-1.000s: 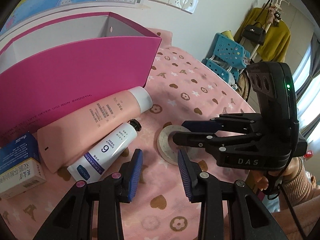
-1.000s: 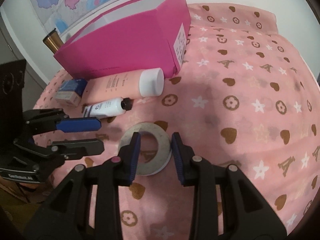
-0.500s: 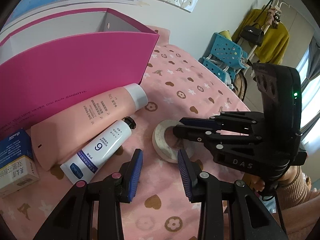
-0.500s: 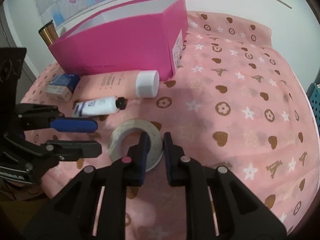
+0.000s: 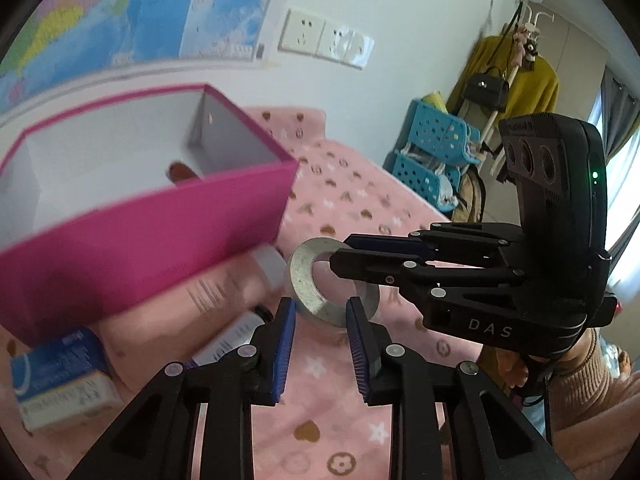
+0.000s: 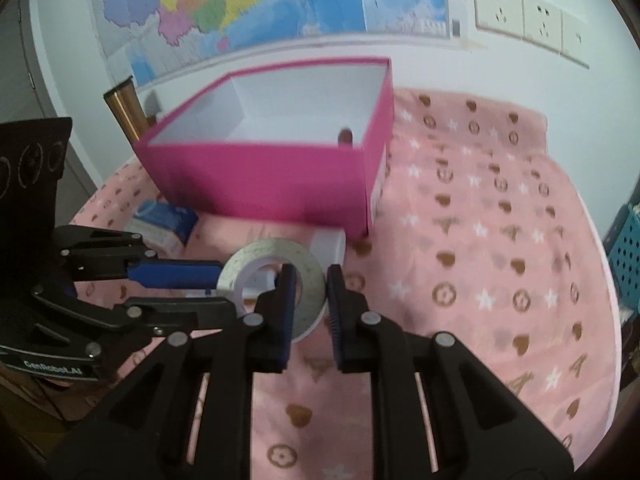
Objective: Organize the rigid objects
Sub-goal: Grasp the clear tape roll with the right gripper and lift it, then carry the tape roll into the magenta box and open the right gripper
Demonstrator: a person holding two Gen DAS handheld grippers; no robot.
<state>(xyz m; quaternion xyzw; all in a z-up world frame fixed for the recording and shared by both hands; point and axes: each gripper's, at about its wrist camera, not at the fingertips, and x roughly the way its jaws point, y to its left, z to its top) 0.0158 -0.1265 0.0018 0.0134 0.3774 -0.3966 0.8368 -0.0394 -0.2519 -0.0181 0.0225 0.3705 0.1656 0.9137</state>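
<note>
The left gripper (image 5: pixel 320 312) and right gripper (image 6: pixel 311 280) both clamp the tape roll (image 6: pixel 272 280) between narrow pads, above the pink tablecloth (image 6: pixel 480 280). Only the right wrist view shows the pink box's (image 6: pixel 256 184) open interior fully. Open cloth extends rightward.
</note>
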